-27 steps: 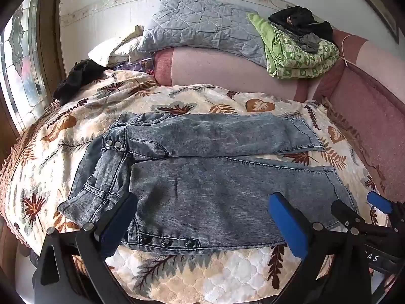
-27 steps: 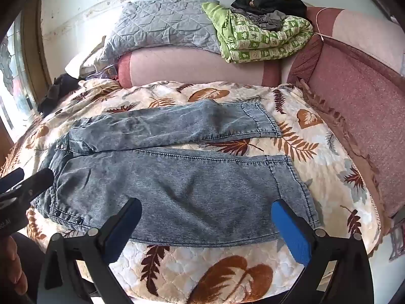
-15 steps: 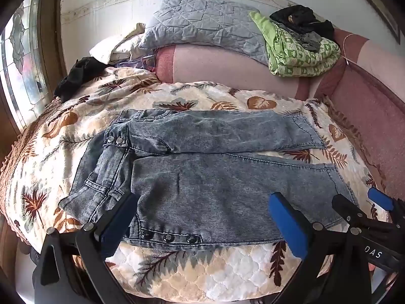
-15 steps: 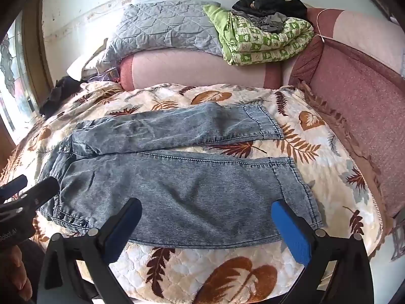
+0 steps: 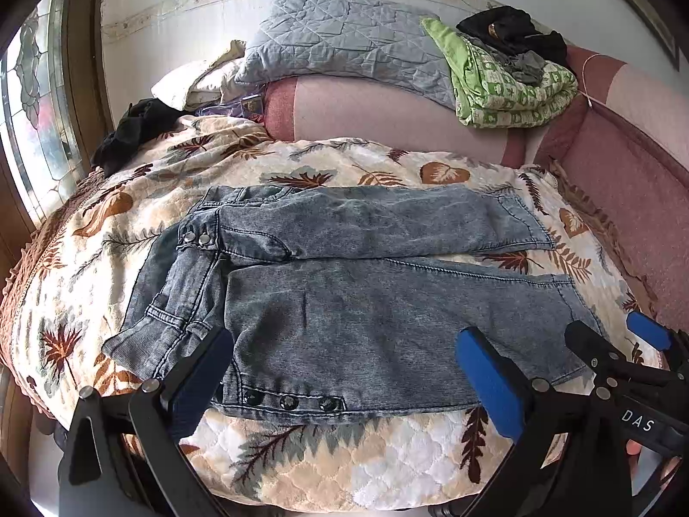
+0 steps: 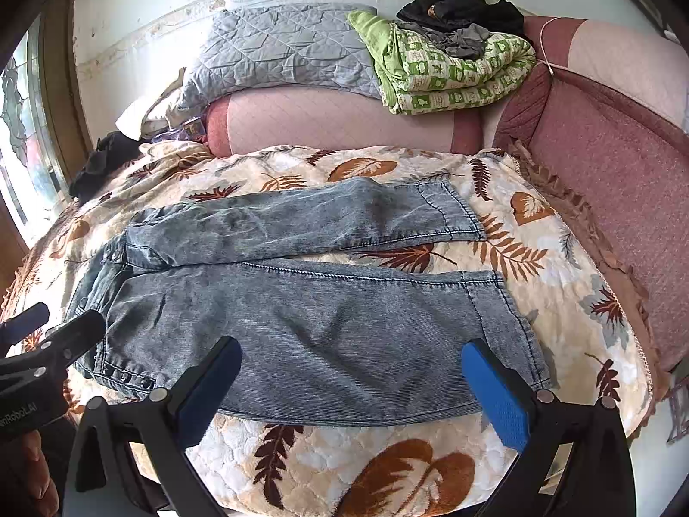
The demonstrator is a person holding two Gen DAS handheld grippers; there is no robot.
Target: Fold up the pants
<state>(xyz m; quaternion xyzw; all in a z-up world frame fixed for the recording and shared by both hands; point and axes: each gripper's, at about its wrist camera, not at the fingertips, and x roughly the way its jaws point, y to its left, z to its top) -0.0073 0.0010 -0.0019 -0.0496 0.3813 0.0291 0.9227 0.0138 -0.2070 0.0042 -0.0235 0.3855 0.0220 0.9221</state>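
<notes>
Grey-blue denim pants lie flat on a leaf-patterned bedspread, waist to the left, both legs spread to the right. They also show in the right wrist view. My left gripper is open and empty, hovering over the near edge of the waist and near leg. My right gripper is open and empty over the near leg's lower edge, close to the cuff. The right gripper shows at the right of the left wrist view, and the left gripper at the left of the right wrist view.
A pink padded headboard runs along the back and right side. On it rest a grey quilted pillow, a green patterned blanket and dark clothes. A black garment lies at the back left by a window.
Both grippers have drawn back and risen slightly, so the pants sit a little further and higher in view. The pants have not moved. Both grippers stay open.
</notes>
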